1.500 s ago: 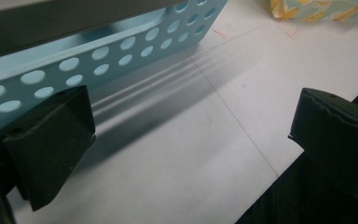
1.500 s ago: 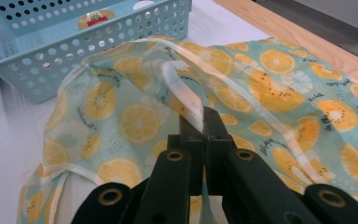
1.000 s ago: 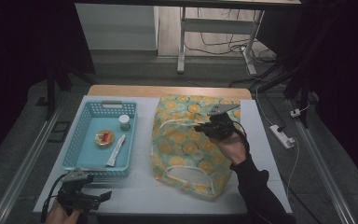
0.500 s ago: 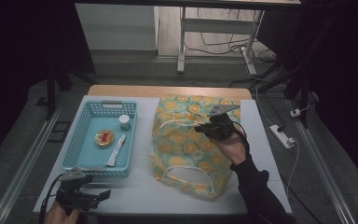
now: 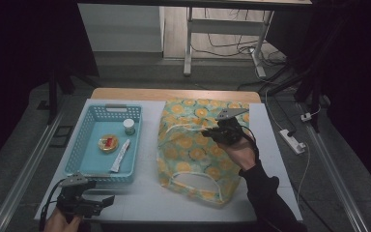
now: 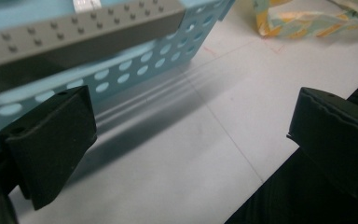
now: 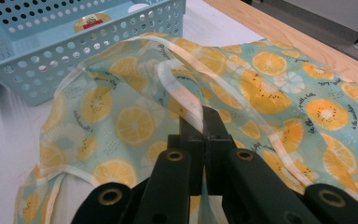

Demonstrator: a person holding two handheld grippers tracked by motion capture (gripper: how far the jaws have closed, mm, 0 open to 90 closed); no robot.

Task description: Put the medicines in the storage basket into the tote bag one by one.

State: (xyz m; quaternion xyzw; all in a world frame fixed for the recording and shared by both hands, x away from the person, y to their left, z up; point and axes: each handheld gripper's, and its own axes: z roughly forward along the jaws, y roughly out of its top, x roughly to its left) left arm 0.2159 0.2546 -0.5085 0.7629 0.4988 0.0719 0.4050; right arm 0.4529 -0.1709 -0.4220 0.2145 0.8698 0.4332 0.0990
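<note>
A white-topped table (image 5: 275,145) carries an orange-print bag (image 5: 193,145) beside a blue basket (image 5: 89,145). The right gripper (image 5: 211,134) has its fingers pinched tight on the bag's cream handle (image 7: 186,100). The left gripper (image 5: 107,200) rests at the table's near edge, fingers spread wide, holding nothing.
</note>
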